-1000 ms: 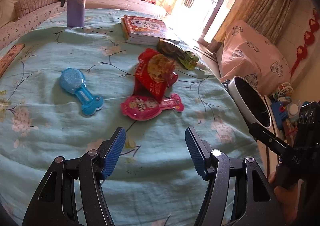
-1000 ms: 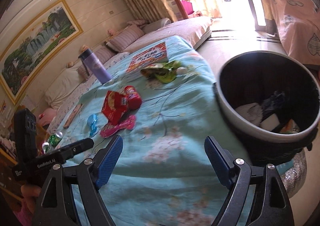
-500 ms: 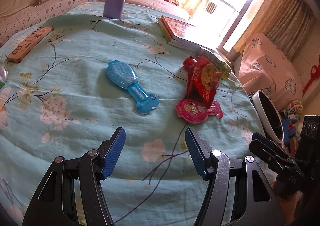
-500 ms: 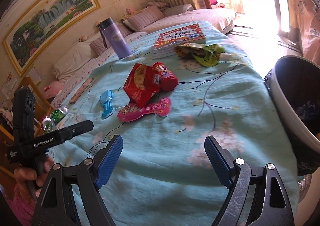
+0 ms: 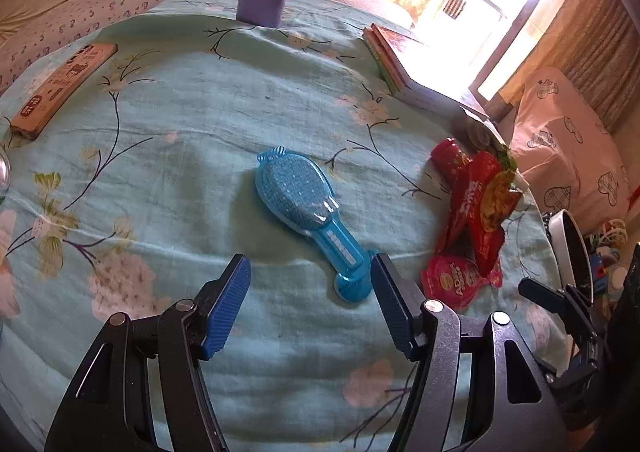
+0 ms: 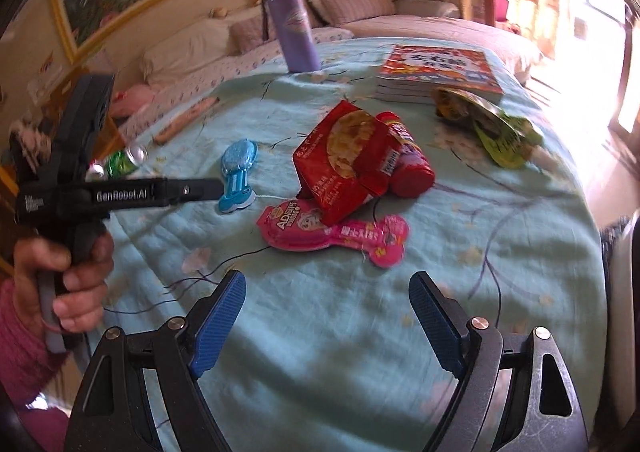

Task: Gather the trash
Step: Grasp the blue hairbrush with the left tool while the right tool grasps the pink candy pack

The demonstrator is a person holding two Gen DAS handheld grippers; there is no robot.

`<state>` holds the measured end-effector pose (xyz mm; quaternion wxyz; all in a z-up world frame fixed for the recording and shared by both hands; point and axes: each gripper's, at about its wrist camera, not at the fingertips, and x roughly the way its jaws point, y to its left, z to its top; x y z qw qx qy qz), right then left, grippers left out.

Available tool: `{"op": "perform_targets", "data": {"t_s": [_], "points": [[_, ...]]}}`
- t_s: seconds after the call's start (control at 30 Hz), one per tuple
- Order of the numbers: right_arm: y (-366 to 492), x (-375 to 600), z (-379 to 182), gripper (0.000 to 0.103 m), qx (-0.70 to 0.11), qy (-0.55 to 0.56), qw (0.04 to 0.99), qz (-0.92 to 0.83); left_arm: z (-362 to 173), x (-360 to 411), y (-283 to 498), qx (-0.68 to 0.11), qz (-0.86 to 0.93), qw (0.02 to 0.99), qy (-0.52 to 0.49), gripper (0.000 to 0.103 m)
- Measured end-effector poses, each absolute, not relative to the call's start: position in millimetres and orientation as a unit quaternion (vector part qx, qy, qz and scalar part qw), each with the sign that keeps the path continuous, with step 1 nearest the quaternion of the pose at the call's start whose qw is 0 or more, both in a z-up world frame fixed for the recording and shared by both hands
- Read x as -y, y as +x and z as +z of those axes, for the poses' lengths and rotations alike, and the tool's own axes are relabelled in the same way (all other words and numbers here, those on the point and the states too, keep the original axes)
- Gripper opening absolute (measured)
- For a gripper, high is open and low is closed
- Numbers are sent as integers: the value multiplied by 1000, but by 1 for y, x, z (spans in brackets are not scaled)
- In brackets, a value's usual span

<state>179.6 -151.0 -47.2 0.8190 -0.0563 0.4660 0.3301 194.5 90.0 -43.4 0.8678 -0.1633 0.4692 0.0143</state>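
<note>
- The bed (image 5: 200,124) now fills both views; a second ago the right view was half bin, which has slid off to a dark blurred edge at 3 o'clock, probably its rim.
- Both tools have swung from the bin toward the trash, so a new pick looks about to start.
- Red box (image 6: 344,160) lies on the pink pouch (image 6: 332,230) at 12 o'clock of the right tool (image 6: 328,318), which is wide open and empty.
- Blue blister pack (image 5: 308,212) has come from 10 to 12 o'clock of the left tool (image 5: 310,300), open, nothing gripped.
</note>
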Motion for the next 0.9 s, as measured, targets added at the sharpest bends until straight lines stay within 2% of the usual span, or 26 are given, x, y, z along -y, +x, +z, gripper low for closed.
{"op": "perform_targets", "data": {"t_s": [0.37,0.43,0.47,0.5,0.53,0.57,0.6,0.67,0.9], "points": [[217,123,-71,86,-483,-138,791,350,-47,-84,225,-473,23,873,-116,65],[219,122,-72,84,-480,-140,792,350,-48,-79,225,-470,19,876,-101,56],[218,121,-73,79,-480,-142,793,348,-48,-76,224,-469,16,878,-92,45],[217,120,-72,66,-478,-148,794,343,-49,-73,224,-468,12,880,-85,37],[215,120,-71,57,-476,-154,798,338,-49,-71,223,-466,6,881,-81,33],[213,122,-70,43,-474,-155,800,332,-49,-68,221,-465,-2,882,-79,29],[212,126,-69,36,-478,-145,800,331,-49,-66,219,-464,-10,882,-79,25],[210,132,-67,35,-486,-127,800,326,-48,-61,213,-464,-28,882,-78,22],[178,174,-60,35,-497,-63,810,305,-44,-36,174,-462,-88,880,-73,21]]}}
